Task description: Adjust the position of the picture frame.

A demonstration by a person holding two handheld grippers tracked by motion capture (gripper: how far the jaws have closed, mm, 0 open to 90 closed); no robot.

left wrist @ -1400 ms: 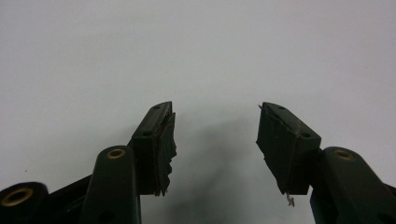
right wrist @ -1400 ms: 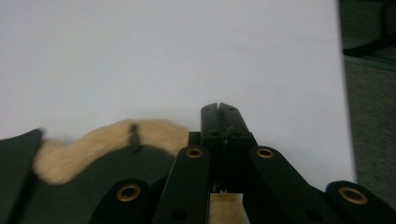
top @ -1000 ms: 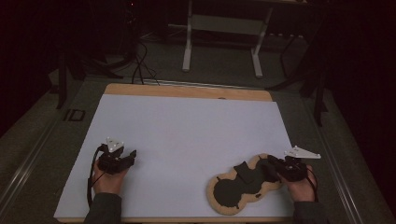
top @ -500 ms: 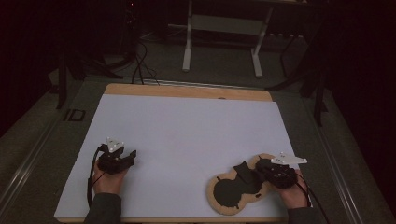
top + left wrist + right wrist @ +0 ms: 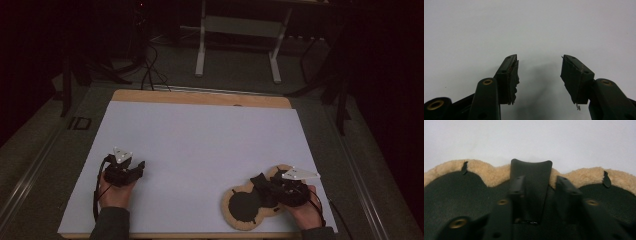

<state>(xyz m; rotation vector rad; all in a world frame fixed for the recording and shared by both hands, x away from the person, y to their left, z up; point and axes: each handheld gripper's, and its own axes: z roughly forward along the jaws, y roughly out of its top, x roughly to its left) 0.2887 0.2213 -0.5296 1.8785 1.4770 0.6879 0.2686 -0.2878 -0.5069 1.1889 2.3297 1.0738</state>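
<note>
A two-lobed black pad with a tan fleece rim (image 5: 245,206) lies flat at the near right of the white sheet (image 5: 200,140). My right gripper (image 5: 261,183) rests over its right lobe, pointing left. In the right gripper view the pad (image 5: 454,192) spreads under the jaws, and a black tab (image 5: 531,173) at the narrow middle stands between them. The right gripper (image 5: 537,187) has its jaws partly apart, with a gap on the tab's right side. My left gripper (image 5: 139,168) sits at the near left on bare sheet, and in its own view the left gripper (image 5: 539,72) is wide open and holds nothing.
The white sheet covers a wooden board (image 5: 200,96) whose far edge shows. Beyond the table stand a metal frame (image 5: 237,45) and floor cables (image 5: 150,70) in the dark. A hand (image 5: 112,196) and sleeve hold each gripper at the near edge.
My right gripper has moved left over the pad's right lobe and turned toward its middle. The left gripper has stayed where it was.
</note>
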